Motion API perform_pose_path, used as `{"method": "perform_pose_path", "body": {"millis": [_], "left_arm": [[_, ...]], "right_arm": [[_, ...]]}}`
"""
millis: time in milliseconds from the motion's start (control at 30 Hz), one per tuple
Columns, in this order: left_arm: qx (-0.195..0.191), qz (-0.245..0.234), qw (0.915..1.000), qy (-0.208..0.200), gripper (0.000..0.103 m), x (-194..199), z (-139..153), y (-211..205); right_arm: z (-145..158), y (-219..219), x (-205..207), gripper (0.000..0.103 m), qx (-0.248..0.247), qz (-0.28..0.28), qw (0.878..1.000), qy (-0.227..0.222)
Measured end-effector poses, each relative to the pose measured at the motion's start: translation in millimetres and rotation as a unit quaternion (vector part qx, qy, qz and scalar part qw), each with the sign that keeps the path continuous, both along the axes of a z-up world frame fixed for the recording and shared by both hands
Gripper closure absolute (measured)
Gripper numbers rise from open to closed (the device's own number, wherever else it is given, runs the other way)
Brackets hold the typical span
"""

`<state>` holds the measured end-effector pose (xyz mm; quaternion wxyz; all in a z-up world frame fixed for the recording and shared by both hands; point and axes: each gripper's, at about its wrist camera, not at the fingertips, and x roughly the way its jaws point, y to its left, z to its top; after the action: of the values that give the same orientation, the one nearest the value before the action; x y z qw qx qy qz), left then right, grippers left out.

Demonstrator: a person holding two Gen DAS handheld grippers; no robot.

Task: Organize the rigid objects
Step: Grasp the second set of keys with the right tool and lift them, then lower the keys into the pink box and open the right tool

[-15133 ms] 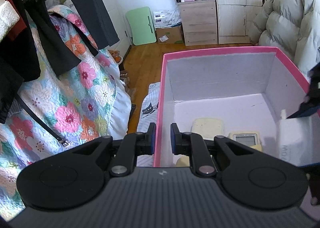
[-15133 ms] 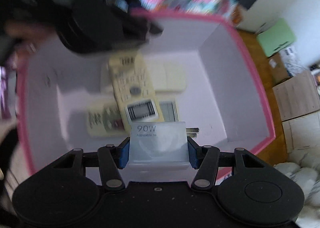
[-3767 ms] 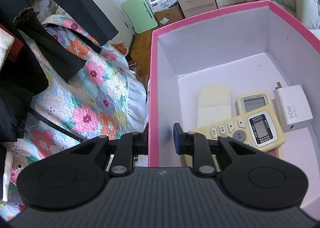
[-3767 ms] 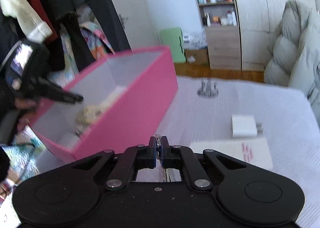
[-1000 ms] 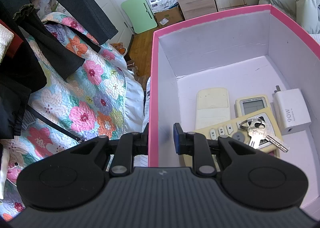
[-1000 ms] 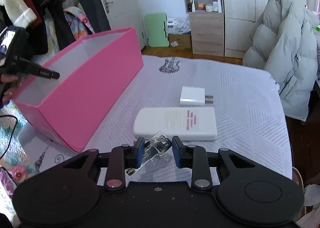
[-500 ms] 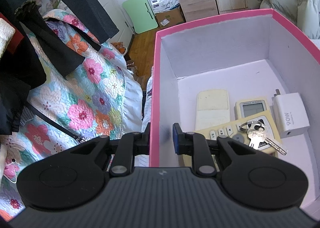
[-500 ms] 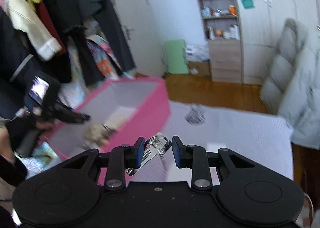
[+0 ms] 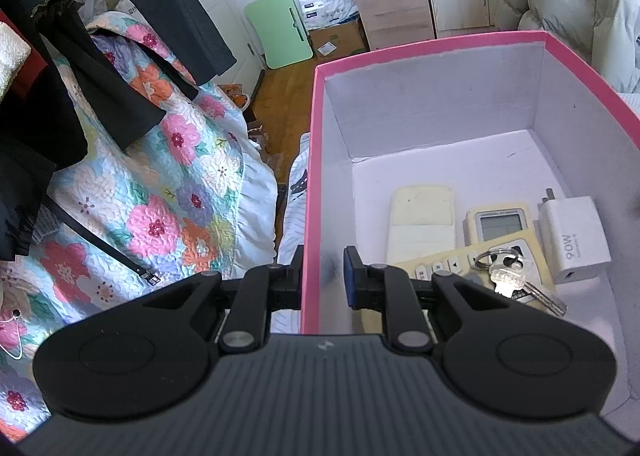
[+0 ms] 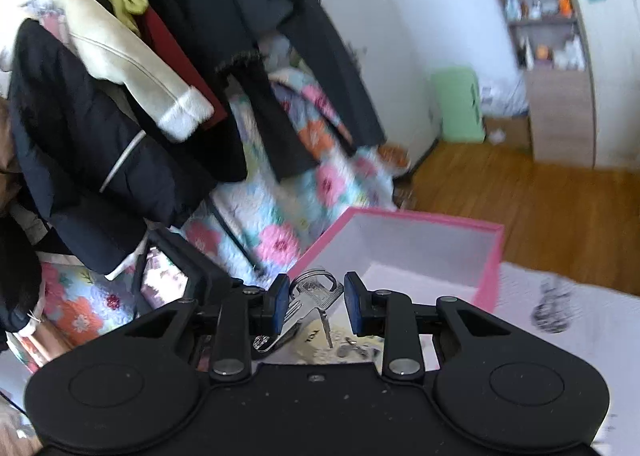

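- Already in pink box (image 9: 316, 160): two remotes (image 9: 422, 224), thermometer-like display unit, 90W charger (image 9: 576, 240), one key bunch (image 9: 508, 276).
- Left claw (image 9: 322, 276) clamped narrow on box wall.
- Right claw (image 10: 314, 300) gripping second keys (image 10: 316, 298) above box, drop pending.

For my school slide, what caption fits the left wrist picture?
Left gripper clamps the pink box wall; remotes, keys and white charger lie inside.

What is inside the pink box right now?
The pink box holds a cream remote, a display remote, a yellowed remote topped by keys, and a white charger. The left tool's body hides the near end.
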<state>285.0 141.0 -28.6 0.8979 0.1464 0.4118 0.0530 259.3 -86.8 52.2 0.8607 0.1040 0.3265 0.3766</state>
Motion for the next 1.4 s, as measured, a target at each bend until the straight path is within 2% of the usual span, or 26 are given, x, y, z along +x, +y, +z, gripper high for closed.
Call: {"method": "perform_pose_path", "body": {"millis": [233, 367, 567, 700, 767, 933, 1100, 1267, 1400], "left_arm": [[-0.007, -0.002, 1.0, -0.003, 0.086, -1, 0, 3], [-0.014, -0.003, 0.9999, -0.004, 0.086, -1, 0, 5], [-0.011, -0.005, 0.9999, -0.004, 0.086, -2, 0, 5], [-0.006, -0.006, 1.0, -0.003, 0.086, -2, -1, 3], [-0.005, -0.006, 1.0, -0.003, 0.086, -2, -1, 3], [0.002, -0.004, 1.0, -0.002, 0.086, -1, -1, 0], [0.017, -0.002, 0.9999, 0.0, 0.086, 0, -2, -6], [0.031, -0.001, 0.9995, 0.003, 0.086, -1, -3, -12], [0.041, -0.002, 0.9992, 0.006, 0.085, 0, -4, -15]], "right_arm": [[-39, 57, 53, 0.069, -0.019, 0.023, 0.996, 0.086], [-62, 85, 80, 0.069, -0.06, 0.022, 0.99, 0.126], [-81, 93, 100, 0.066, -0.073, -0.003, 0.984, 0.165], [-76, 78, 95, 0.065, -0.05, -0.013, 0.986, 0.156], [-67, 65, 86, 0.059, -0.042, -0.021, 0.989, 0.141], [-37, 26, 44, 0.052, -0.05, -0.035, 0.996, 0.066], [-17, -18, 2, 0.044, -0.057, -0.049, 0.997, 0.008], [-19, -53, -31, 0.042, -0.084, -0.063, 0.994, -0.01], [-31, -76, -48, 0.038, -0.093, -0.081, 0.992, 0.002]]}}
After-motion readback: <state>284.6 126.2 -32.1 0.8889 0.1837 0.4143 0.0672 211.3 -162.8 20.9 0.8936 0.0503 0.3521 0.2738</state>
